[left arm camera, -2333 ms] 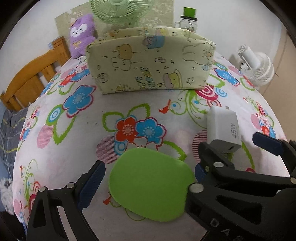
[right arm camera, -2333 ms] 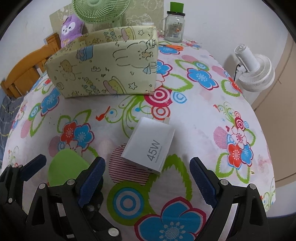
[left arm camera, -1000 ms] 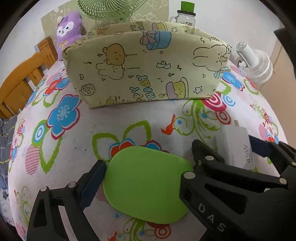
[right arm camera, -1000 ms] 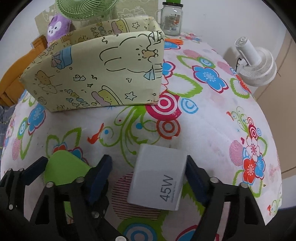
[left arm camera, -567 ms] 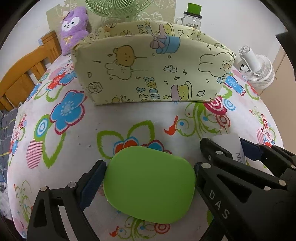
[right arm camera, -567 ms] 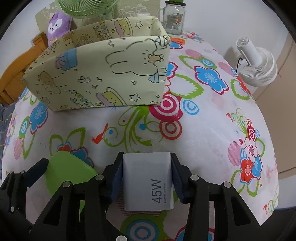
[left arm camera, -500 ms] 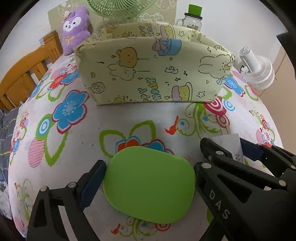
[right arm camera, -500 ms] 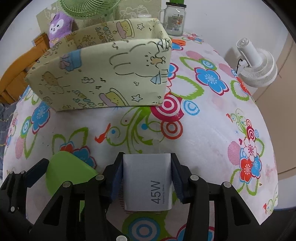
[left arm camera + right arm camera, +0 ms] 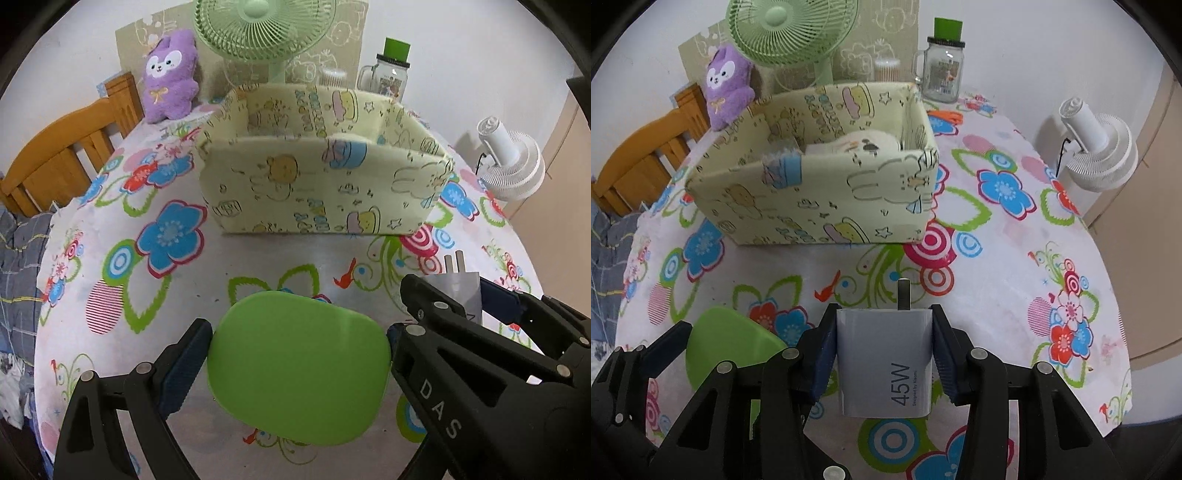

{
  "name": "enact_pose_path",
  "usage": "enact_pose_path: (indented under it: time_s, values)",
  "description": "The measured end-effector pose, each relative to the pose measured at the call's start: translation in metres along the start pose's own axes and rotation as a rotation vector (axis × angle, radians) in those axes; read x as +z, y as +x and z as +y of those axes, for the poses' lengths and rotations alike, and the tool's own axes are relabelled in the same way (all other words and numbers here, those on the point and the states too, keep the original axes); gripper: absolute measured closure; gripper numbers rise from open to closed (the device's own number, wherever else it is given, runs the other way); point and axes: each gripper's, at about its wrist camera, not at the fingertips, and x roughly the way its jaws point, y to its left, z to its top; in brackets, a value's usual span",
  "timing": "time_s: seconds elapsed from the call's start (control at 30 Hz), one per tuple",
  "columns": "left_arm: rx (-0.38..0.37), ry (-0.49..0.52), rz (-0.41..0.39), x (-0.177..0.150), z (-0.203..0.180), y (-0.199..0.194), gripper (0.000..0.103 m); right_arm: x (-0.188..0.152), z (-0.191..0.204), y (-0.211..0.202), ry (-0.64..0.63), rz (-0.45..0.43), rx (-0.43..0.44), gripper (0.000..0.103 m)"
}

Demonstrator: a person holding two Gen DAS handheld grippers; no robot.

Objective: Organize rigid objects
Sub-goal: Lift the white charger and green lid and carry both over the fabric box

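My left gripper (image 9: pixel 297 354) is shut on a flat green rounded case (image 9: pixel 299 365) and holds it above the flowered tablecloth. My right gripper (image 9: pixel 884 350) is shut on a white 45W charger (image 9: pixel 886 358), prongs pointing forward, also lifted off the cloth. The charger shows in the left wrist view (image 9: pixel 458 284) to the right of the case, and the case shows in the right wrist view (image 9: pixel 727 339) at lower left. A pale yellow cartoon-print fabric box (image 9: pixel 820 192) stands ahead of both grippers, open on top, with white items inside (image 9: pixel 864 144).
Behind the box stand a green desk fan (image 9: pixel 783 29), a purple plush toy (image 9: pixel 726 88) and a glass jar with a green lid (image 9: pixel 943 62). A white fan (image 9: pixel 1097 147) is off the table's right edge. A wooden chair (image 9: pixel 62 155) is at the left.
My right gripper closed on the charger and lifted it. Both grippers rose with their objects, so the box's open top and inside now show.
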Motion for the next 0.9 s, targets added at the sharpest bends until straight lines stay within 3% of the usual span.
enact_pose_path:
  time_s: [0.9]
  values:
    - [0.032,-0.001,-0.106,0.022,0.005,-0.082,0.007,0.021,0.009,-0.084,0.011,-0.108,0.033,0.053]
